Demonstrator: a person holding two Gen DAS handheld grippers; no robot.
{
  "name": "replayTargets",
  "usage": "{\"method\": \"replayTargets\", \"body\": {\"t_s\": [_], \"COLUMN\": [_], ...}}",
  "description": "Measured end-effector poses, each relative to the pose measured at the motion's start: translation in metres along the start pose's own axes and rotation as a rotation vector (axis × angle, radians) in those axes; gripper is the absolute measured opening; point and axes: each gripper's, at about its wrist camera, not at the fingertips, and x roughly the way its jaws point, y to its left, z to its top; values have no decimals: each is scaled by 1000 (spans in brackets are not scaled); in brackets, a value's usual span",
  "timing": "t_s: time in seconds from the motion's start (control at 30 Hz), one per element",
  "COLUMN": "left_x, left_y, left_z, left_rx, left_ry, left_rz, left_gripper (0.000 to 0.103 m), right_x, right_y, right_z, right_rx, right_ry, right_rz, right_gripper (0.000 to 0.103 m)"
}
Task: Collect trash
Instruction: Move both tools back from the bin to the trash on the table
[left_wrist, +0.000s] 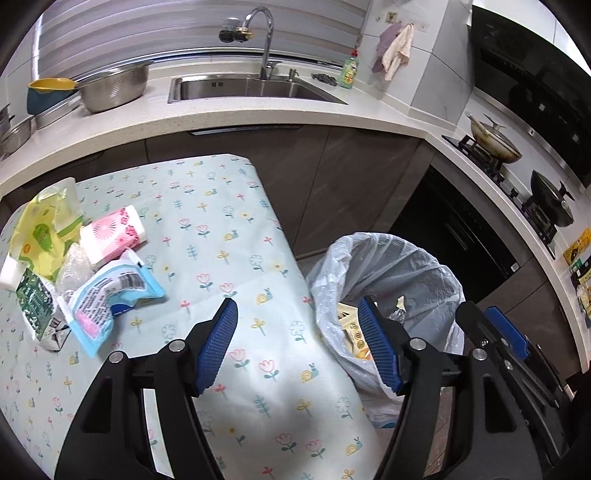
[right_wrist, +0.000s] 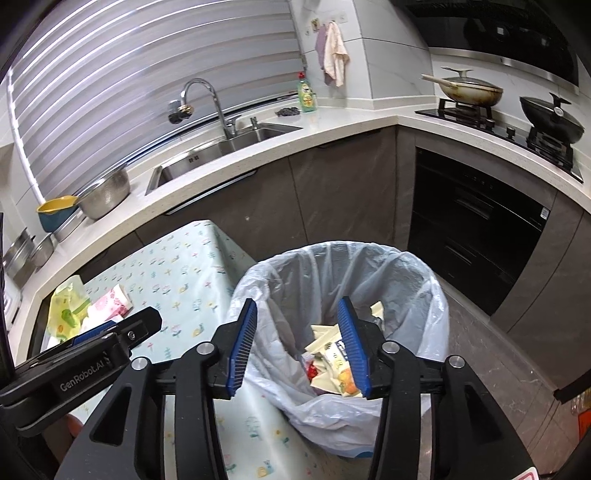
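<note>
Step in hand — the return leg between drops. My right tool (right_wrist: 297, 347) hangs over the mouth of the lined bin (right_wrist: 413, 280), jaws apart with nothing between the pads; wrappers and flattened cartons (right_wrist: 332, 365) already lie at the bottom of the liner. My left tool (left_wrist: 299, 343) is also agape and empty, one finger over the flowered surface (left_wrist: 221, 236), the other over the bin's near rim.

Remaining trash sits in a cluster at the far left of the surface, well apart from both tools: a yellow-green pouch (left_wrist: 44, 229), a pink-and-white pack (left_wrist: 114, 236), a blue-edged sachet (left_wrist: 110, 291), a green-printed carton (left_wrist: 37, 302), and something clear and crumpled among them — probably film, though the fisheye edge smears it.

Judgement: task partly done, several pieces left. The next move calls for swinging the left tool over to the cluster, since it is the nearer one. The blue-edged sachet lies outermost and partly on top, so I would take it first, pinching a raised edge rather than pressing flat against the cloth.
</note>
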Motion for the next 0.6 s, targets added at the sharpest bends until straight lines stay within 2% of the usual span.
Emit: {"method": "replayTargets", "body": {"t_s": [0.2, 0.6], "left_x": [-13, -38], "left_y": [33, 126], "left_z": [0, -10], "left_rx": [-61, -198], "left_ry": [-30, -57], "left_rz": [47, 152], "left_gripper": [73, 74], "right_x": [-1, 6], "right_y": [29, 103], "right_z": [-4, -18], "right_rx": [-48, -155], "right_ry": [5, 42], "right_rz": [27, 113], "right_gripper": [55, 56]}}
